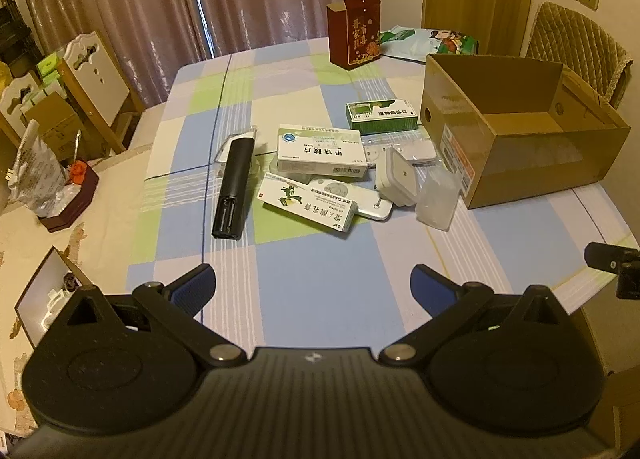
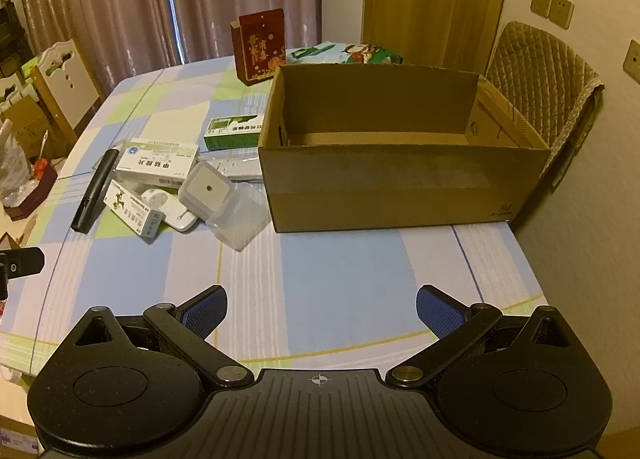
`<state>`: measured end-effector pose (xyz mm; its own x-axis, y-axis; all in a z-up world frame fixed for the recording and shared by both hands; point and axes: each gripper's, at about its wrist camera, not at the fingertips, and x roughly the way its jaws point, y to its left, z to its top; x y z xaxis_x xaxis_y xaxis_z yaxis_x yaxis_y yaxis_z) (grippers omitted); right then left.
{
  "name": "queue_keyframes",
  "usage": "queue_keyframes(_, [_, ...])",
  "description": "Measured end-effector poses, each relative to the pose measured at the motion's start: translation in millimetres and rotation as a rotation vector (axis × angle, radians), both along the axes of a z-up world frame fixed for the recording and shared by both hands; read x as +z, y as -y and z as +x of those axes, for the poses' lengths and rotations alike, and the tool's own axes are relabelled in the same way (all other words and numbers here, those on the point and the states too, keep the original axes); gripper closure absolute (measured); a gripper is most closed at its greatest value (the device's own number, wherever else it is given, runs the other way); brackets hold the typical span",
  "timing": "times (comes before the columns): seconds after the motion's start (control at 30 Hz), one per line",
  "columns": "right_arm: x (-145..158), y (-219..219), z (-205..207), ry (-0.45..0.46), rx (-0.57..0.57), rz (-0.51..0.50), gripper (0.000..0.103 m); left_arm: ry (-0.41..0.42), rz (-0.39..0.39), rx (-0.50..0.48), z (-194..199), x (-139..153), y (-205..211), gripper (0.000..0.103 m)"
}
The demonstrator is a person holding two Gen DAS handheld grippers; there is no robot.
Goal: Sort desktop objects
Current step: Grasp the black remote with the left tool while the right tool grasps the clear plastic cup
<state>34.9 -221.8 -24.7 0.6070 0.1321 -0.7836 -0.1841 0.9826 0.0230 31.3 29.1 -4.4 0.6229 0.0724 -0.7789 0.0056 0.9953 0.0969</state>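
Both tools — left tool (image 1: 312, 283), right tool (image 2: 322, 307) — spread wide, empty, above the table (image 2: 340, 271) before the cardboard box (image 2: 400, 187).

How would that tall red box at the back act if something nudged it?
The red box stands upright on a narrow base, so it would probably tip rather than slide. Its top flap looks open, suggesting thin card, likely light and easy to dent.

Medicine boxes (image 1: 322, 157), remotes (image 1: 234, 187) lie clustered beside open cardboard box (image 2: 404, 183).
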Motion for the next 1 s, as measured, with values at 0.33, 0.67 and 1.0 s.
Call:
queue_keyframes(0.33, [-13.7,-0.2,21.1,-0.066,0.038,0.114,0.0,-0.018,-0.017,-0.007,21.5,-8.6,-8.8,0.001])
queue_keyframes(0.67, [-50.0,5.5,52.8,-0.19,-0.041,0.181,0.0,-0.023,-0.017,0.011,43.6,-23.8,-44.5,0.001])
queue_keyframes(1.0, [-67.7,-3.4,82.6,-0.242,-0.104,0.206,0.0,-0.031,0.041,-0.008,89.2,-49.5,-97.9,0.005])
